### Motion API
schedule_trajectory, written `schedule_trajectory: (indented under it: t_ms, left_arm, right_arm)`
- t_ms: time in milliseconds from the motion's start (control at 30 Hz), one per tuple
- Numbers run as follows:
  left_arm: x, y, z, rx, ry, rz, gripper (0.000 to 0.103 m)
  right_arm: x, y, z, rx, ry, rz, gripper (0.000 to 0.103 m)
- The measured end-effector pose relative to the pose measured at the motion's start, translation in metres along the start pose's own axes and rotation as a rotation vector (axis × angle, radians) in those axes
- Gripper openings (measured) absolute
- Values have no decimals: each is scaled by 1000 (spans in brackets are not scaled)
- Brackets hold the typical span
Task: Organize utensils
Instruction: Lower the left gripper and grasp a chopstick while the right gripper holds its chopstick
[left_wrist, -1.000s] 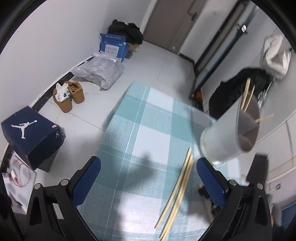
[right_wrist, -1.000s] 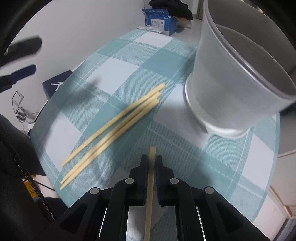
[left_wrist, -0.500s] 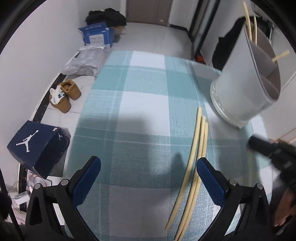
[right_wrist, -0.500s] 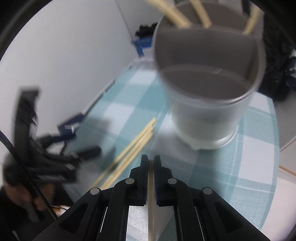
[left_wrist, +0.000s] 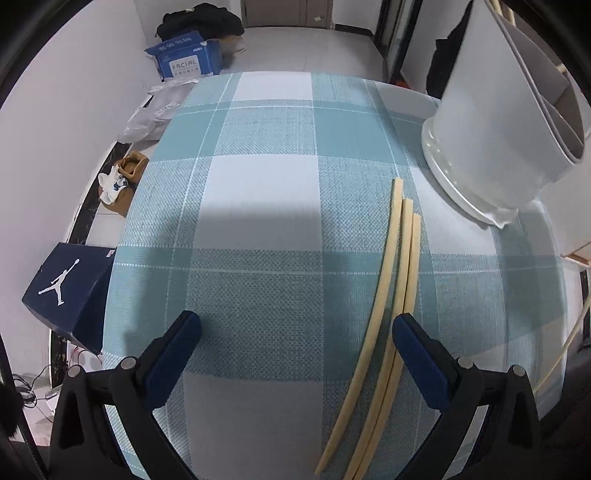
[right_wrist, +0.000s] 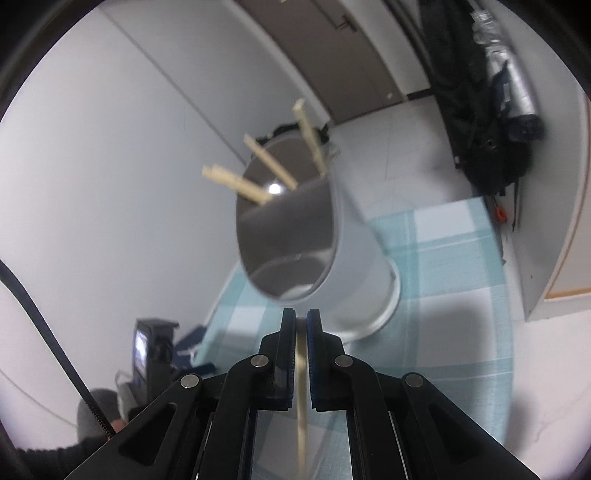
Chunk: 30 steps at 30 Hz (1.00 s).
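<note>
Jaws: the right gripper (right_wrist: 301, 319) is clamped on one chopstick (right_wrist: 301, 387), pads pressing both sides of it, the stick running back between the fingers. The left gripper (left_wrist: 295, 332) stands wide apart with nothing between its pads, held over the desk.

Desk (left_wrist: 258, 192): covered by a teal and white check cloth.

Holder (right_wrist: 354, 266): a white cup with an inner divider, standing at the desk's far right corner as the left view shows it. It already contains several chopsticks (right_wrist: 273, 166), leaning out over the rim of the rear compartment. The front compartment looks empty. The right gripper sits just short of the rim, aimed at the mouth.

Loose sticks (left_wrist: 399, 288): three lie side by side on the cloth, touching one another, their far ends near the holder's base. The left gripper's right pad lies just beside them.

Risks, as judged:
- The held stick's front tip is hidden behind the pads. If it meets the rim, it could tip or push the light holder.
- The grip is narrow, so the stick may pivot and drop outside.
- The three loose sticks touch, so a pinch may lift two or roll the rest off the edge.
</note>
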<state>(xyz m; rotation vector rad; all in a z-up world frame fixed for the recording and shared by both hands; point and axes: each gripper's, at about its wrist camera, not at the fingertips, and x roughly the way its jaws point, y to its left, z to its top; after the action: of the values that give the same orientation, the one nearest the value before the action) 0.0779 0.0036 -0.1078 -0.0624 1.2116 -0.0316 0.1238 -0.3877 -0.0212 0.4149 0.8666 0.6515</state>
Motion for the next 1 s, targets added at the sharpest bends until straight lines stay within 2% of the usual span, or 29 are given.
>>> schedule_trajectory:
  t_ms: [167, 400, 633, 733, 800, 867, 933, 967, 1000]
  left_arm:
    - [5, 1, 8, -18, 12, 50, 101]
    - [11, -8, 18, -8, 23, 61, 101]
    - [16, -24, 39, 105, 11, 95, 97]
    - [17, -35, 50, 171, 5, 100, 86]
    - [17, -45, 55, 220, 16, 101, 70]
    - [18, -54, 58, 265, 21, 130, 64]
    - [18, -55, 61, 272, 38, 100, 47]
    - [19, -51, 62, 253, 51, 61, 31]
    - [20, -48, 64, 221, 66, 17, 20]
  right_arm:
    - [-20, -21, 1, 56, -23, 15, 5]
    - [-33, -28, 5, 60, -41, 10, 5]
    - [-41, -23, 7, 7, -65, 15, 5]
    - [-44, -20, 9, -10, -76, 18, 5]
    - [-44, -20, 10, -10, -78, 22, 5]
    - [-44, -20, 10, -12, -77, 22, 5]
    - [-44, -20, 10, -13, -77, 19, 5]
    - [-43, -21, 10, -11, -75, 21, 5]
    - [-43, -22, 10, -9, -74, 21, 5]
